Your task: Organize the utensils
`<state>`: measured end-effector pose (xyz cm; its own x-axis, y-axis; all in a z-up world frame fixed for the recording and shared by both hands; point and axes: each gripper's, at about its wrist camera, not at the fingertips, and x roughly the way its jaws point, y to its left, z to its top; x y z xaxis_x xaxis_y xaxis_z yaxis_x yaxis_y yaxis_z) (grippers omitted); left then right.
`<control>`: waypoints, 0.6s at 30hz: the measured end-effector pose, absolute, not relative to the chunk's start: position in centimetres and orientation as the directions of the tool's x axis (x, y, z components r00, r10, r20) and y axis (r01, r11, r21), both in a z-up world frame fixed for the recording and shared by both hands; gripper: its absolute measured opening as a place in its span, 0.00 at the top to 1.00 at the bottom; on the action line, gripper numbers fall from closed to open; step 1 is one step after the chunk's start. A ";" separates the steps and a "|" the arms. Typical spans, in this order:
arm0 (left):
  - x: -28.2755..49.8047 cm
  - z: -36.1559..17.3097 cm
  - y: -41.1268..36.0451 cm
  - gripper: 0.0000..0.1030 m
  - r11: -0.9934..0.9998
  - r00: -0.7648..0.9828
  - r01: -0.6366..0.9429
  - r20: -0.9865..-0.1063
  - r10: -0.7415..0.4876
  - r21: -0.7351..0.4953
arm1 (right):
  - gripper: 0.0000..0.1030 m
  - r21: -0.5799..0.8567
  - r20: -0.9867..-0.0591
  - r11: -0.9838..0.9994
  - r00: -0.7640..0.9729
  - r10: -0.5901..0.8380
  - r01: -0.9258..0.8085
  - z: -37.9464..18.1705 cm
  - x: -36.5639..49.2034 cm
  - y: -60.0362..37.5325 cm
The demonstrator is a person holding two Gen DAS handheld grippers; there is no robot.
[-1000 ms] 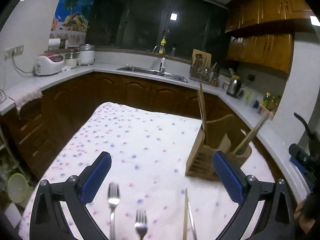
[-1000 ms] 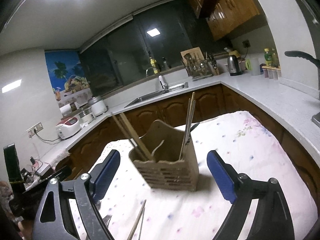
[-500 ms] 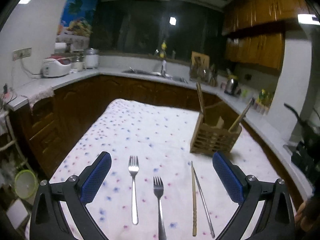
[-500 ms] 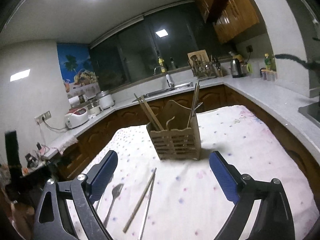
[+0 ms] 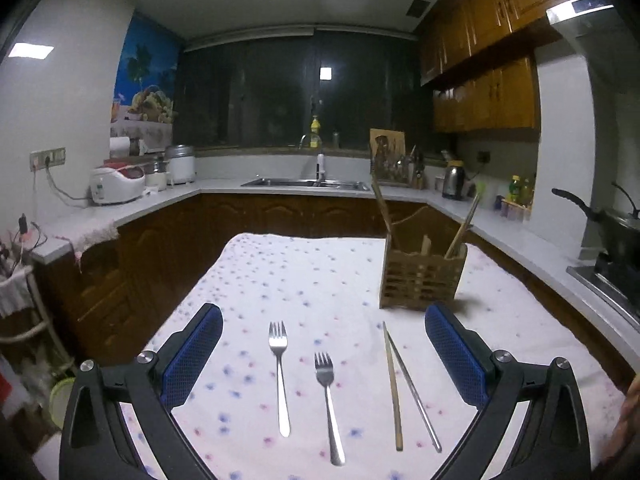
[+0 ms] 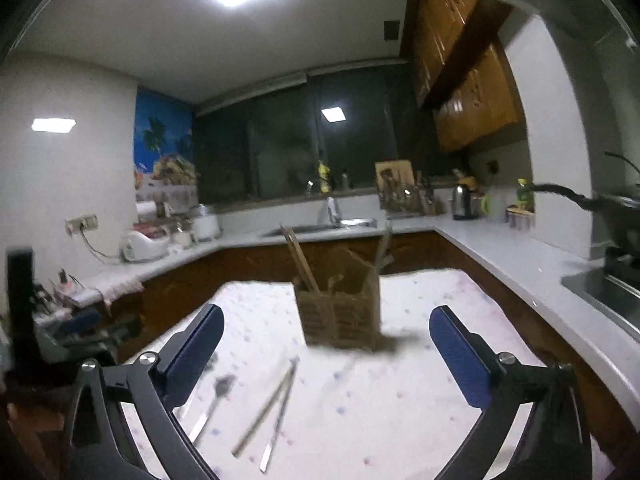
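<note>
Two silver metal forks (image 5: 280,376) and a wooden and a metal chopstick (image 5: 394,388) are laid on the white floral tablecloth (image 5: 320,280), near the slatted wooden utensil holder (image 5: 420,280). The left gripper (image 5: 324,360) is held wide open, empty. The right gripper (image 6: 326,354) jaws are opening, nothing between them.

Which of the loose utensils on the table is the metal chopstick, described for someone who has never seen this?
On the speckled tablecloth, before the wooden utensil holder, lie two forks and two chopsticks. The metal chopstick is rightmost: thin, silvery, beside the tan wooden chopstick.
</note>
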<state>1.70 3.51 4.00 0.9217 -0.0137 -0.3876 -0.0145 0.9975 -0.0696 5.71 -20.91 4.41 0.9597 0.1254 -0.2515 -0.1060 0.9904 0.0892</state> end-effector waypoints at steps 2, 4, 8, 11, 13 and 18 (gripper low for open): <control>1.4 3.0 3.0 0.01 0.998 0.917 0.001 -0.398 -0.024 -0.058 | 0.00 0.090 -0.277 0.991 0.953 0.125 -0.104 2.7 5.5 -20.6; 1.6 2.3 2.5 0.01 0.999 0.908 0.008 -0.419 -0.022 -0.036 | 0.00 0.080 -0.302 0.992 0.946 0.120 -0.100 1.3 5.6 -20.3; 1.9 2.2 2.3 0.01 0.999 0.898 0.008 -0.440 -0.021 -0.032 | 0.00 0.070 -0.328 0.993 0.938 0.115 -0.097 -0.2 5.6 -20.1; 1.9 2.1 2.1 0.01 1.000 0.898 -0.005 -0.441 -0.003 -0.017 | 0.00 0.078 -0.335 0.992 0.935 0.119 -0.098 -0.6 5.4 -20.3; 2.1 1.9 1.9 0.01 1.000 0.903 -0.007 -0.430 0.004 -0.006 | 0.00 0.079 -0.334 0.992 0.935 0.117 -0.096 -0.8 5.2 -20.5; 1.6 1.1 1.4 0.01 0.999 0.921 -0.019 -0.388 0.035 0.044 | 0.00 0.099 -0.333 0.991 0.935 0.120 -0.092 -1.2 5.1 -20.5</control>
<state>1.56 1.37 1.10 0.9208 0.0350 -0.3885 -0.0193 0.9988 0.0442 5.05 -20.53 -1.25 0.9353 0.1199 -0.3330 -0.0919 0.9909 0.0986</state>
